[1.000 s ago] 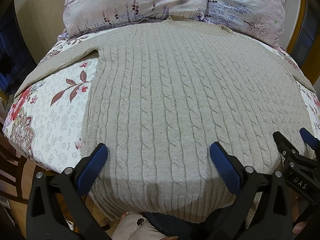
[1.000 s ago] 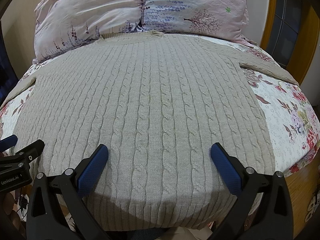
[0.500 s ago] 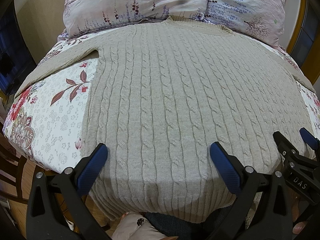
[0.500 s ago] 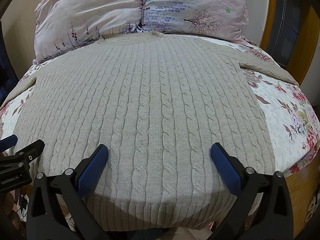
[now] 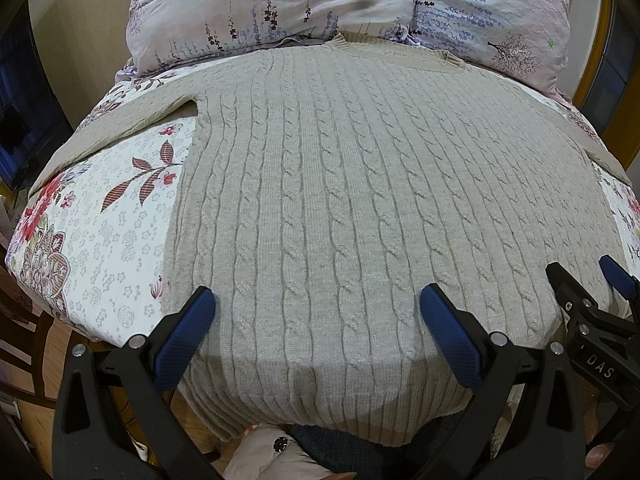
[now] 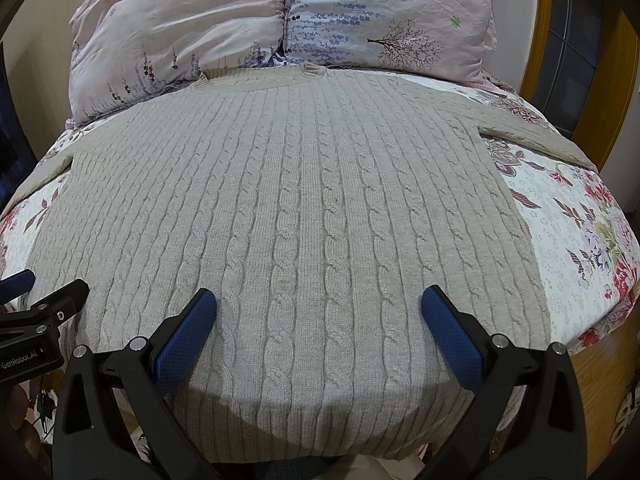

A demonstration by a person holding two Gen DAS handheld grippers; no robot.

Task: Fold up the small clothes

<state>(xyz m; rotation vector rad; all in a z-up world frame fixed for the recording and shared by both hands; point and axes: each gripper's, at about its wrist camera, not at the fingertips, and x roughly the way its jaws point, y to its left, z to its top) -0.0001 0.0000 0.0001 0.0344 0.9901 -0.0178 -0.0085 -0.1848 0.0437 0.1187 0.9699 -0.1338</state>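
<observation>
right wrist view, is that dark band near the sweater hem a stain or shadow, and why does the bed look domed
Right wrist view: the dark band low on the sweater looks like soft shadow under the open right gripper, not a stain. Left wrist view: the same shadow sits below the left gripper. Both views: fisheye distortion bulges the bedspread; focus is sharp.

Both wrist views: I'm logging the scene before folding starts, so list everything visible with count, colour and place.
Beige cable-knit sweater: one, spread flat on the bed, neckline toward the pillows, hem hanging over the near edge.
Pink-lilac floral pillows: two, side by side at the bed's far end.
White floral bedsheet: one, red flowers, under the sweater.
Yellow wooden frame: one, beyond the bed's right side.
Left gripper: black, blue-padded fingers open above the hem.
Right gripper: same, open.
</observation>
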